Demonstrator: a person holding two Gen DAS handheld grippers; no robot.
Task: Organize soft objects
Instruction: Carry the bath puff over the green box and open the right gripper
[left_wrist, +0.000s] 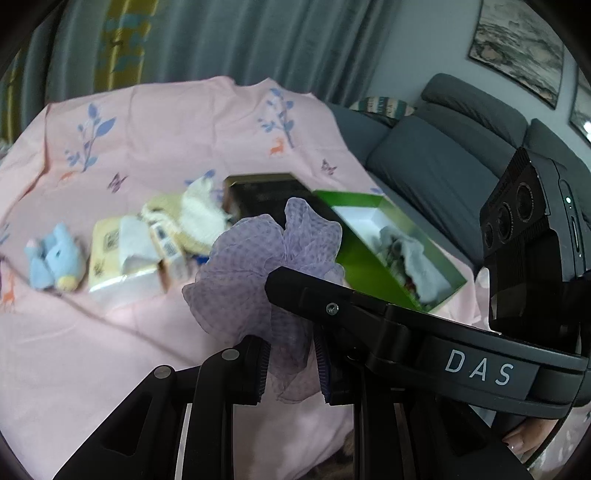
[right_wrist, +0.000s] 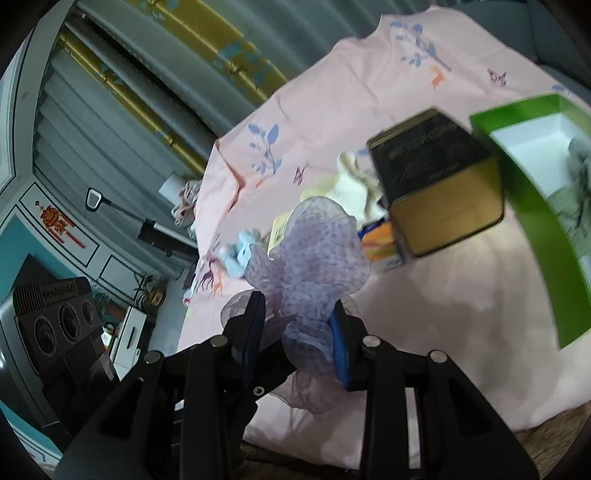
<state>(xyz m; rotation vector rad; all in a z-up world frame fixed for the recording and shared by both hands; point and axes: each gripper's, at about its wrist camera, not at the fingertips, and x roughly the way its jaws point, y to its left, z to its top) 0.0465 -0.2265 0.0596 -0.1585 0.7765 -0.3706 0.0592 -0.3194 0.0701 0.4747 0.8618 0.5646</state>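
Evidently the step in hand is the carrying of one soft item: a lilac mesh scrunchie (left_wrist: 266, 266) hangs above the pink sheet (left_wrist: 147, 147), pinched from two sides. The left tool (left_wrist: 290, 363) is clamped hard on its lower frill, and the right tool (right_wrist: 297, 332) is closed on the same ruffled fabric, with cloth bunched between its blue pads (right_wrist: 338, 345). In the left wrist view the right tool's arm crosses just in front of the scrunchie.

Judging by the task, the likely goal is the green box (left_wrist: 369, 266), which lies open to the right and already holds a grey, cloth-like thing (left_wrist: 417, 254). The next move would call for one tool to let go, since two grips on one light piece will stretch it, and for the other to swing right and over the green wall before releasing.

Between the scrunchie and the far side stands a dark tin with gold sides (right_wrist: 436, 181), just beside the green box; it should be passed on its near side. Left of it lie a cream knitted piece (left_wrist: 199, 210), tissue packs (left_wrist: 122, 254) and a small blue plush toy (left_wrist: 55, 258), all still on the sheet, well clear of the path. A grey sofa (left_wrist: 443, 155) stands behind the box. The frills are loose and could snag on the box edge.
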